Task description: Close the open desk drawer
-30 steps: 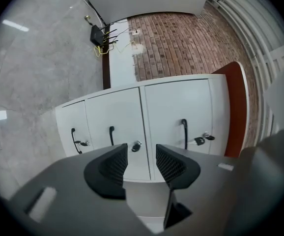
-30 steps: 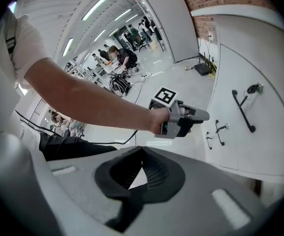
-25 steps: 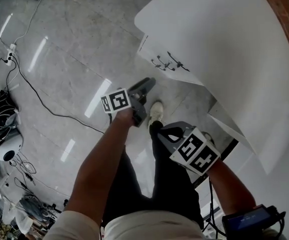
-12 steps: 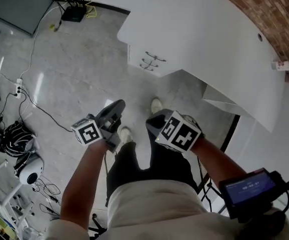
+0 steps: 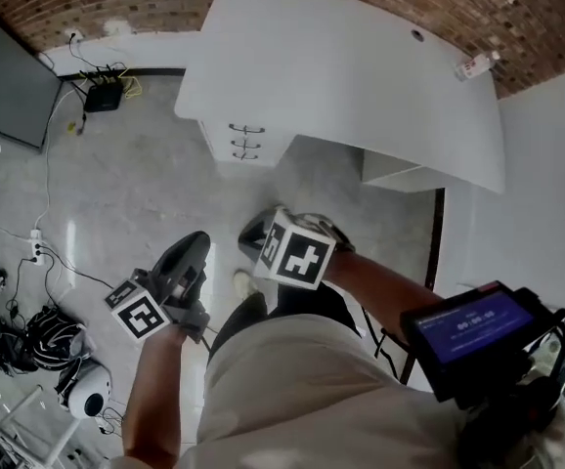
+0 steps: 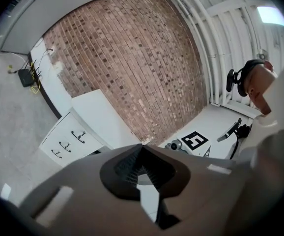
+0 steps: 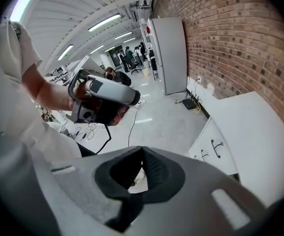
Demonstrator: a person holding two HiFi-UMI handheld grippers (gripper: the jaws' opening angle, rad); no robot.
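White desk, left gripper and right gripper clenched empty, distant people only in right gripper view.

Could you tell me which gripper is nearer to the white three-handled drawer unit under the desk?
Right, it seems. The right gripper is in front of the white three-handled drawer unit; the left gripper sits farther back and leftward.
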